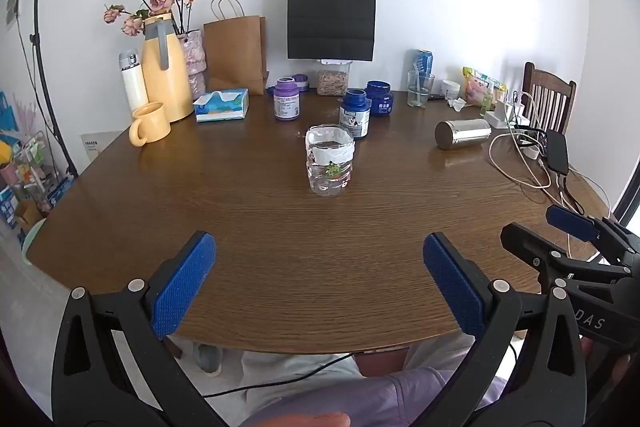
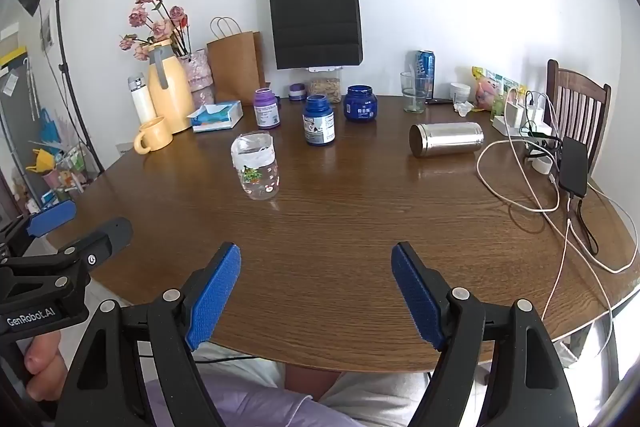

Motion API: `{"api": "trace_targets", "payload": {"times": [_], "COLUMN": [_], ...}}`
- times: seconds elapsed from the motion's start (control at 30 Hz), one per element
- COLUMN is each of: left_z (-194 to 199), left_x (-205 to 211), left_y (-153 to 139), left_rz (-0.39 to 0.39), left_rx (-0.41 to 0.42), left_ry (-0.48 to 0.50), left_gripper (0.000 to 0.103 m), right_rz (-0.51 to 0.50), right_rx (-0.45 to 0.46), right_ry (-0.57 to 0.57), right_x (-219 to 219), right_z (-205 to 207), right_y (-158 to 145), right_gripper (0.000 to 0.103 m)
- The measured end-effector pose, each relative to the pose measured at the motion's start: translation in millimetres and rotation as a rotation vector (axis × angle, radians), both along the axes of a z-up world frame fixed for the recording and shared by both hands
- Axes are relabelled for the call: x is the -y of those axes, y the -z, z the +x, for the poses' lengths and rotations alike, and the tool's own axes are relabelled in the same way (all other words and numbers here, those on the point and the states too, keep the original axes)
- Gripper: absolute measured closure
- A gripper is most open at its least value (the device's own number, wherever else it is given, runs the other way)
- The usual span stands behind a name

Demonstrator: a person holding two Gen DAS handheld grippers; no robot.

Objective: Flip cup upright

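Note:
A steel cup [image 1: 463, 133] lies on its side on the brown table [image 1: 280, 259] at the far right, its closed end toward me; it also shows in the right wrist view [image 2: 446, 139]. My left gripper [image 1: 318, 281] is open and empty over the table's near edge. My right gripper [image 2: 316, 291] is open and empty, also at the near edge, well short of the cup. The right gripper also shows at the right edge of the left wrist view [image 1: 560, 227].
A clear plastic jar [image 1: 330, 159] stands mid-table. Blue and purple bottles [image 1: 354, 113], a yellow mug [image 1: 149, 125], yellow jug [image 1: 165, 79], tissue box [image 1: 222, 105], glass [image 1: 419, 89] and paper bags line the back. Cables [image 2: 532, 187] and a phone [image 2: 574, 167] lie right of the cup.

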State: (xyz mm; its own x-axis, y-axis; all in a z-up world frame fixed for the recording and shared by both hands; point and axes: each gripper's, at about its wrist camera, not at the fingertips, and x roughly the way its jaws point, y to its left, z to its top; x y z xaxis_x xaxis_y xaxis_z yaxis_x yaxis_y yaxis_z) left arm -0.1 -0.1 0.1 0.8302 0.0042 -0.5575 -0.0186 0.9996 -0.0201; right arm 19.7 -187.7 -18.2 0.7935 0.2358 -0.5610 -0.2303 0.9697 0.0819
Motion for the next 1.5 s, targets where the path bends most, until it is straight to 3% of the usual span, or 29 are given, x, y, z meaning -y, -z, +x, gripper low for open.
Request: {"api": "trace_targets", "payload": {"times": [1.5], "left_z": [3.0], "left_x": [-1.5], "left_y": [5.3], "left_rz": [-0.006], "left_rx": [-0.025], "left_ry": [-0.001], "left_gripper": [0.000], "right_rz": [0.005], "right_rx": [-0.011], "right_ry": [0.007], "right_x": [0.7], "right_z": [-0.3], "right_y": [-1.2], "right_gripper": [0.022]}}
